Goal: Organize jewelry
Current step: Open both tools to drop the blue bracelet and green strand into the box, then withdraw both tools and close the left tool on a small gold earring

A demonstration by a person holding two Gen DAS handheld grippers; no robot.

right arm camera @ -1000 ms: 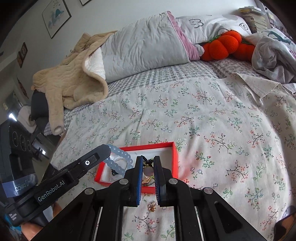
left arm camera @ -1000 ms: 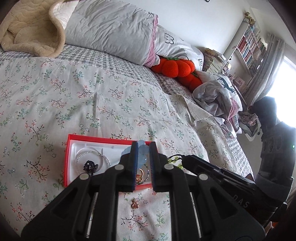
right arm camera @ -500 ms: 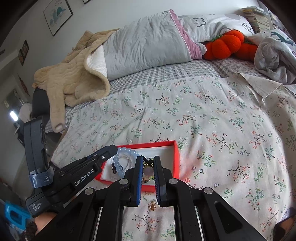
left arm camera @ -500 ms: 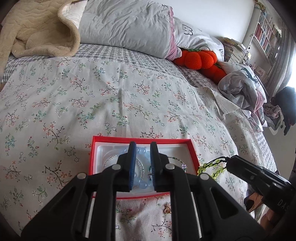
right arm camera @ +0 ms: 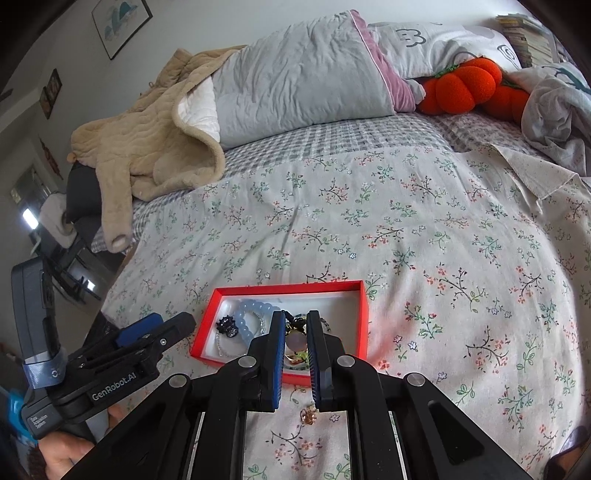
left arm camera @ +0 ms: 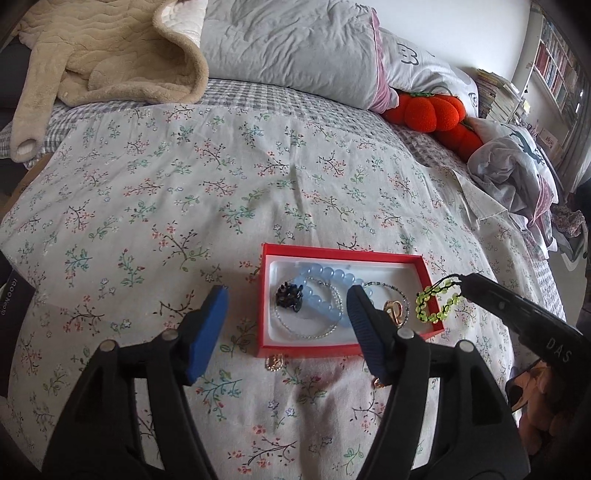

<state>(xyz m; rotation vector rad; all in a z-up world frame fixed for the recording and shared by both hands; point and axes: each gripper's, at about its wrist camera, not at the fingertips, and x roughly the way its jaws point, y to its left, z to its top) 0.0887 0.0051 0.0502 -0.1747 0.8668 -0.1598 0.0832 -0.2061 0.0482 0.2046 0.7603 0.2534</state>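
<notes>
While the right gripper [left arm camera: 460,286] pinches the green bead bracelet [left arm camera: 436,301] over the red box's [left arm camera: 332,253] three-o'clock rim, the spread, empty left gripper [left arm camera: 286,314] hangs at the box's eight o'clock. Next, I judge: lower, release inside. Readable: "GenRobot.AI", "DAS".

Ahead of me a floral bedspread [left arm camera: 258,177] covered the bed. A beige fleece robe [left arm camera: 103,55] lay beside a grey pillow [left arm camera: 288,48], and orange plush pumpkins [right arm camera: 465,88] sat near stacked books [right arm camera: 524,33].
</notes>
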